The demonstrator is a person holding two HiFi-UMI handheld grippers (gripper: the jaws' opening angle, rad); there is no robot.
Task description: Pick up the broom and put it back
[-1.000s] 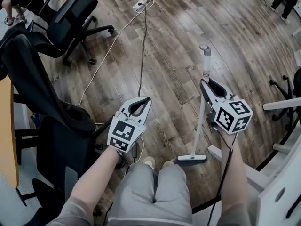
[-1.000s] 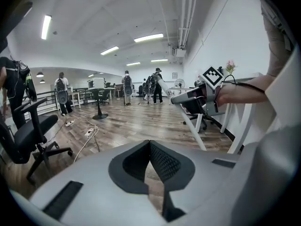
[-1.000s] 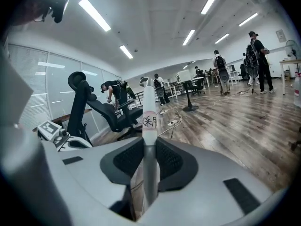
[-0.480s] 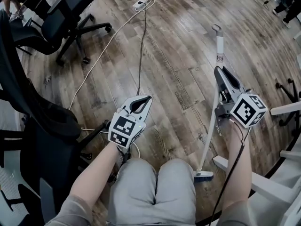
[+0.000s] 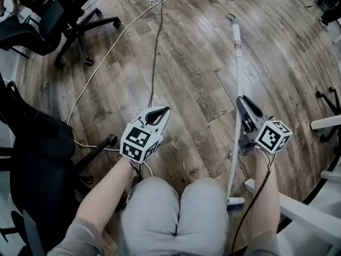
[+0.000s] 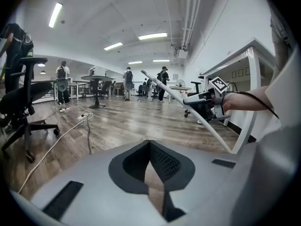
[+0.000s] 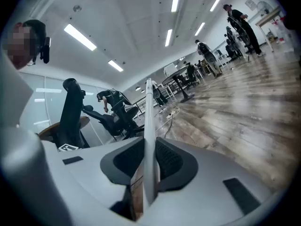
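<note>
Down by the person's knees [image 5: 178, 199] sits the brush end of the broom [image 5: 238, 63]. Right tongs [image 5: 241, 98] pinch its white pole, and left tongs [image 5: 165, 110] are closed on nothing. Farther off, the pole slants over the wood floor [image 5: 197, 47].

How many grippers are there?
2. The left gripper is at the head view's lower middle, shut and empty. The right gripper is at the right, shut on the handle of the white broom. None looks hidden.

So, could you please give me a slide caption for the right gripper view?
Right gripper clamped on the white broom handle, wooden floor beyond.
</note>
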